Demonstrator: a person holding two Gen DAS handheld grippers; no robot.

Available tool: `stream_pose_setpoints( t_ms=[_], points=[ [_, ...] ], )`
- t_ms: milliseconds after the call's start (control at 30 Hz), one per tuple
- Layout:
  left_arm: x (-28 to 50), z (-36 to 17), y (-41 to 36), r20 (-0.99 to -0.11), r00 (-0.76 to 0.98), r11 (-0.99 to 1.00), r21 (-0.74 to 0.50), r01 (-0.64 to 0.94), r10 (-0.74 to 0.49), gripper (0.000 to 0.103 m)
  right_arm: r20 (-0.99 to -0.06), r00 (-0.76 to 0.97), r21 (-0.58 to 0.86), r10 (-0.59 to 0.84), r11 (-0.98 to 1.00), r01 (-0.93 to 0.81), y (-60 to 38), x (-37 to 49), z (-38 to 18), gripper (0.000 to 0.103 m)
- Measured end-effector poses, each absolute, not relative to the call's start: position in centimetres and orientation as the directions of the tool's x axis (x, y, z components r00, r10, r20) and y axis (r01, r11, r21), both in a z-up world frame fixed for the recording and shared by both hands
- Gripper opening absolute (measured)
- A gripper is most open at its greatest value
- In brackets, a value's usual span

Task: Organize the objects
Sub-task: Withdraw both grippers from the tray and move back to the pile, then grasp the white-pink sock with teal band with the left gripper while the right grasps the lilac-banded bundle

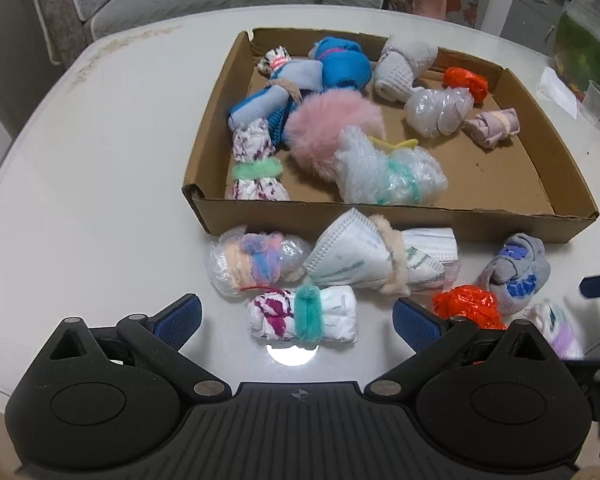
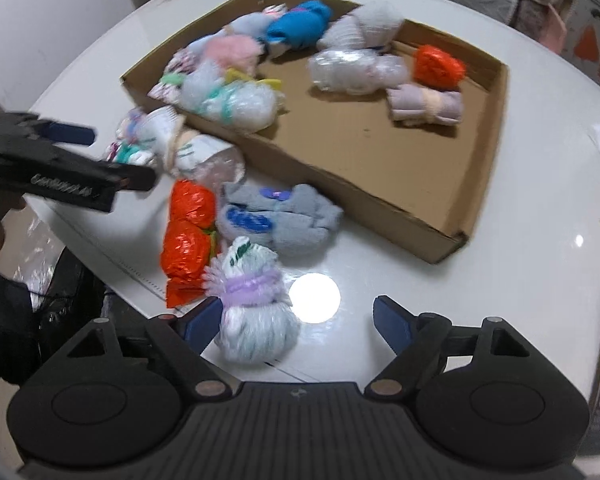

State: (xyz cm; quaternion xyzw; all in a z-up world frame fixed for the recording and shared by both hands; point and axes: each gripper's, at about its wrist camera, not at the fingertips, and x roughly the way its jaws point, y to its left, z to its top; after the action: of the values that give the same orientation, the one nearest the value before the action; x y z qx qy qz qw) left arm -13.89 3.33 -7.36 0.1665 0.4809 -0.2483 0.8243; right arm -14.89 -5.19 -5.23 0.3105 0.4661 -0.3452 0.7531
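Both spread wide and empty, the left gripper (image 1: pixel 297 316) straddles the teal-banded bundle (image 1: pixel 303 315) while the right gripper (image 2: pixel 298 318) nears the purple-banded bundle (image 2: pixel 256 304), crowded at nine o'clock by an orange packet (image 2: pixel 186 250) it might snag.

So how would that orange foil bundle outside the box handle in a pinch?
The orange foil bundle looks crinkly and glossy, so it would probably crush and could slip between pads. Its lumpy shape seems unlikely to roll on the table.

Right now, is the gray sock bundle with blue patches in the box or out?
Out. The gray sock bundle lies on the table, outside the cardboard box, by its front wall.
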Motion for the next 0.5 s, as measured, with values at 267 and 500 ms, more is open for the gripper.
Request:
stream_pose_setpoints(
  t_ms=[267,500],
  points=[
    [-13.7,-8.4,3.0,-0.882,0.397,0.819,0.022,0.573,-0.253,0.100,-0.913,0.363,0.197,-0.186,0.579,0.791,-5.5,-14.4,-6.1,0.056],
    [-13.4,-8.4,3.1,-0.882,0.385,0.819,-0.002,0.574,-0.272,0.089,-0.901,0.405,0.248,-0.152,0.584,0.773,-5.4,-14.3,-6.0,0.036]
  ],
)
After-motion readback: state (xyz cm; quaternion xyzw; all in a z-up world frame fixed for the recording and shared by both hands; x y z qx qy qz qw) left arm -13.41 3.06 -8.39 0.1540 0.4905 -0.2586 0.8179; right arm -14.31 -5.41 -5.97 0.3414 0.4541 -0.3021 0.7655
